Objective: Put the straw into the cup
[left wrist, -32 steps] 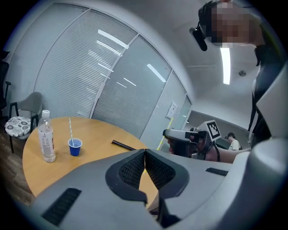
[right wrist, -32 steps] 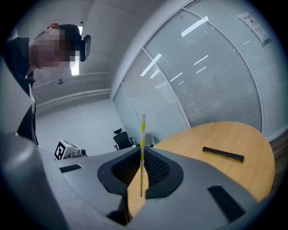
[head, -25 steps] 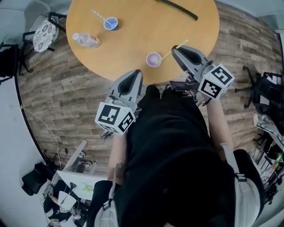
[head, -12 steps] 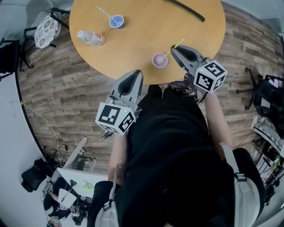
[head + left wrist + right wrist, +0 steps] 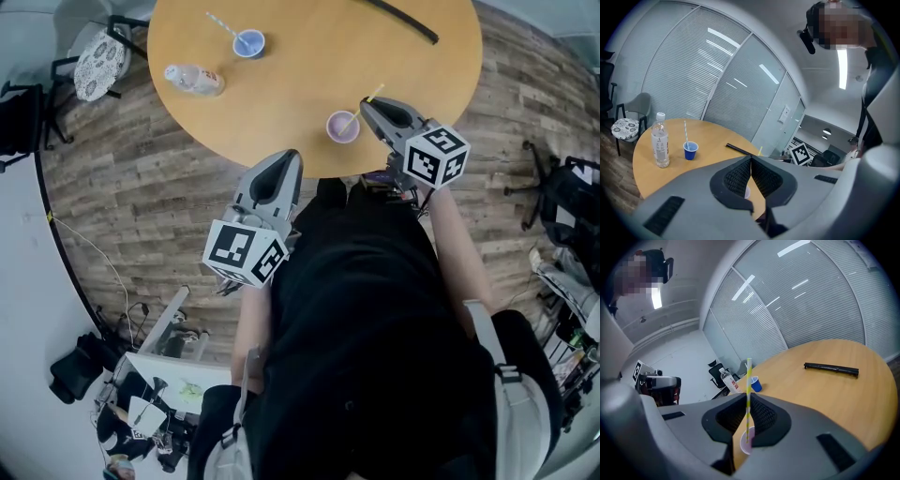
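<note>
A small purple cup (image 5: pixel 343 126) stands near the round table's front edge. A yellow-and-white striped straw (image 5: pixel 748 394) is nipped between the jaws of my right gripper (image 5: pixel 747 401), and its lower end dips into the purple cup (image 5: pixel 746 444). In the head view the straw (image 5: pixel 367 100) slants up from the cup to the right gripper (image 5: pixel 389 114), just right of the cup. My left gripper (image 5: pixel 274 176) hovers off the table's front edge, its jaws together with nothing between them (image 5: pixel 751 160).
At the table's far left are a blue cup (image 5: pixel 248 43) holding its own straw and a lying water bottle (image 5: pixel 194 80). A black bar (image 5: pixel 398 19) lies at the back. Chairs stand left (image 5: pixel 94 70) and right (image 5: pixel 562 187) of the wooden table (image 5: pixel 281 84).
My right gripper has moved in towards the purple cup and the straw has tipped more upright, its lower end now inside the cup. The left gripper has stayed put.
</note>
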